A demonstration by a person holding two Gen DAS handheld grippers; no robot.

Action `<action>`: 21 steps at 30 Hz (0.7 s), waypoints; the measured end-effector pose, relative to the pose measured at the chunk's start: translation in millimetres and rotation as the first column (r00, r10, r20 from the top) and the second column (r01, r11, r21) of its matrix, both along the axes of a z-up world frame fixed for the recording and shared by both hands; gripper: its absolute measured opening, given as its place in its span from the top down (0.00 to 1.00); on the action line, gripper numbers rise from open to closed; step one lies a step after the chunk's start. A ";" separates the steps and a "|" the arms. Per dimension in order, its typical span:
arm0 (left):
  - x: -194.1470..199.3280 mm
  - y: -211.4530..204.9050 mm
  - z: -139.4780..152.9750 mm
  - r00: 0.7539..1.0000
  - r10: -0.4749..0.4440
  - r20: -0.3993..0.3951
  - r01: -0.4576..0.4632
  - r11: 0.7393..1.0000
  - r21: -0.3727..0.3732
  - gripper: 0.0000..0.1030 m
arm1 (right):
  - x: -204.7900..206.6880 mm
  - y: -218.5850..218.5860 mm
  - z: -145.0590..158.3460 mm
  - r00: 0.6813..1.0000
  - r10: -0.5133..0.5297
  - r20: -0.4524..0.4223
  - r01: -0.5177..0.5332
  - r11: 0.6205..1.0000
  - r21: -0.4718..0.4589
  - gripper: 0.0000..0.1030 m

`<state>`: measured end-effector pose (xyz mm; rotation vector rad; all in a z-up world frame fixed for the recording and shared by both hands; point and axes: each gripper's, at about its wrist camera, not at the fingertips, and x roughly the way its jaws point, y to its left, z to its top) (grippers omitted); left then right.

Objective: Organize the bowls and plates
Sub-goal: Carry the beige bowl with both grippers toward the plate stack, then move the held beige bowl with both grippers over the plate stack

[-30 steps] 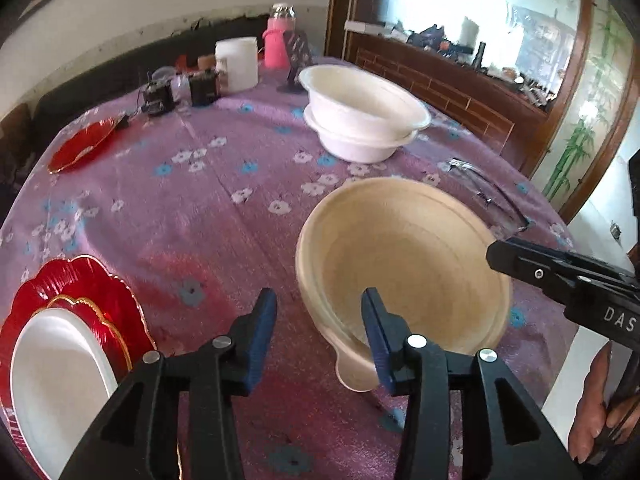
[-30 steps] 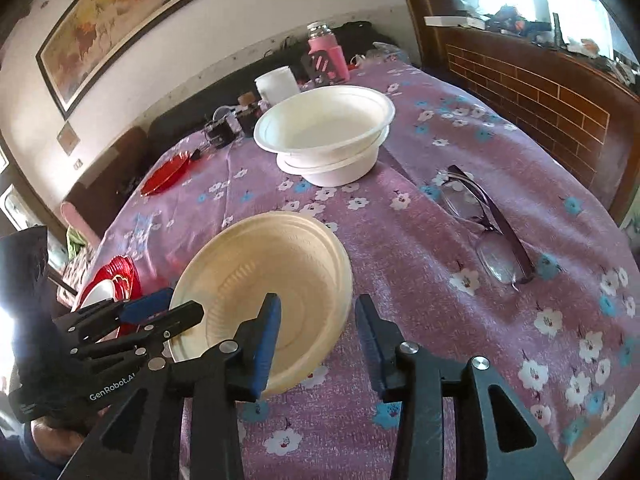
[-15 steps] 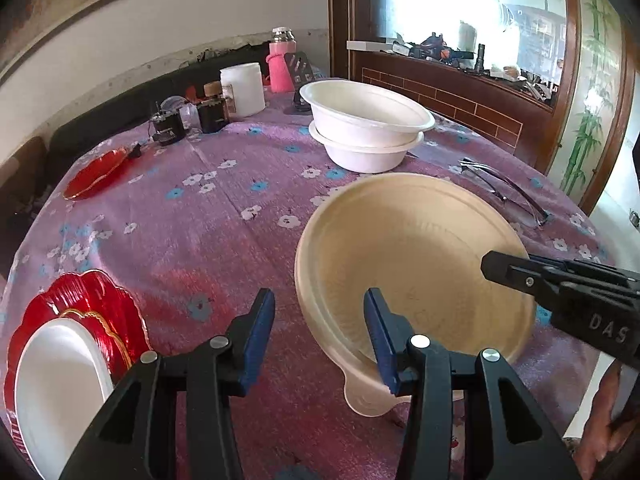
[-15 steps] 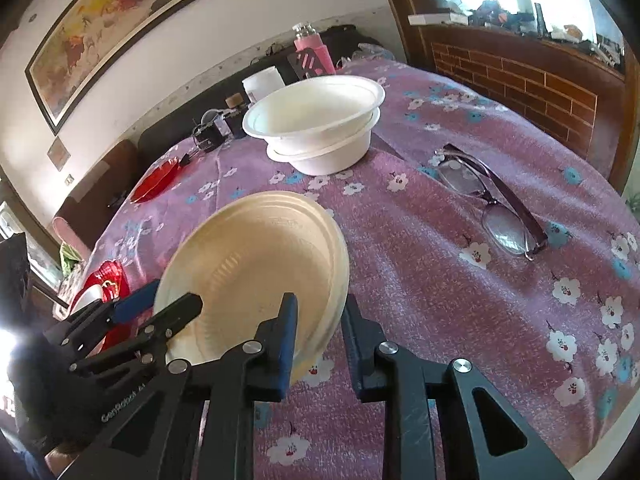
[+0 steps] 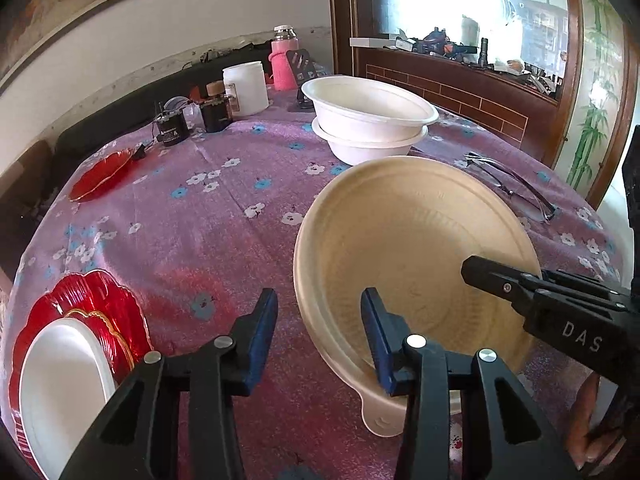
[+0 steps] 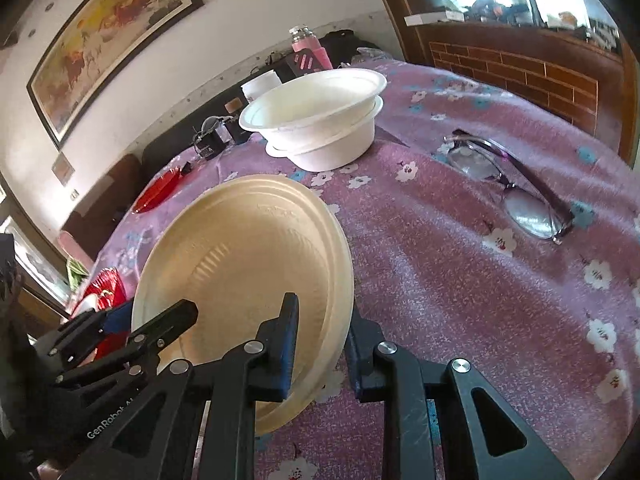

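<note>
A beige bowl point(image 5: 416, 256) is lifted and tilted above the purple tablecloth. My right gripper point(image 6: 320, 332) is shut on its near rim; the bowl point(image 6: 244, 264) fills the left middle of the right wrist view. My left gripper point(image 5: 318, 332) is open and empty, its right finger just over the bowl's left rim. Two stacked white bowls point(image 5: 370, 120) stand at the back of the table; they also show in the right wrist view point(image 6: 320, 120). A red scalloped plate point(image 5: 100, 304) with a white plate point(image 5: 60, 384) on it lies at the front left.
A small red plate point(image 5: 102, 174) lies at the far left. Glasses point(image 6: 516, 184) lie on the cloth at the right. A white jar point(image 5: 245, 88), a pink bottle point(image 5: 285, 60) and small dark jars point(image 5: 192, 120) stand along the back edge.
My right gripper closed on the beige bowl's rim and raised it, tilting it up. The left gripper stayed open and rose a little with the view.
</note>
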<state>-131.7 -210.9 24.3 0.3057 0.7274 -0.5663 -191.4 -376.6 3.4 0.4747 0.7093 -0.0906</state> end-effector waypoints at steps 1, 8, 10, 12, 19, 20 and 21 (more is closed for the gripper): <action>0.1 -0.2 -0.3 1.000 -0.003 -0.003 0.003 1.000 0.000 0.61 | -0.4 -0.5 -0.3 1.000 0.004 0.004 -0.004 1.000 0.006 0.78; 2.4 1.5 -0.8 1.000 -0.001 -0.013 0.001 1.000 -0.005 0.61 | -0.4 1.0 0.9 1.000 0.005 0.006 -0.005 1.000 0.002 0.78; 2.3 1.5 -0.7 1.000 0.001 -0.012 -0.001 1.000 -0.004 0.61 | -0.9 0.3 1.2 1.000 0.007 0.007 -0.007 1.000 0.002 0.78; 2.2 1.3 -0.7 1.000 0.001 -0.012 -0.001 1.000 -0.003 0.61 | -2.9 -0.8 2.6 1.000 0.001 0.014 -0.001 1.000 -0.002 0.77; 1.5 -0.4 -1.1 1.000 -0.001 -0.008 0.001 1.000 0.008 0.61 | -7.9 -6.0 7.7 1.000 -0.008 0.017 0.008 1.000 -0.004 0.72; 1.5 -0.3 -1.2 1.000 -0.001 -0.008 0.001 1.000 0.008 0.61 | -8.2 -6.3 8.4 1.000 -0.009 0.017 0.009 1.000 -0.007 0.72; 1.7 -0.2 -1.4 1.000 0.000 -0.009 0.000 1.000 0.008 0.61 | -8.2 -5.6 9.3 1.000 -0.006 0.016 0.006 1.000 -0.014 0.72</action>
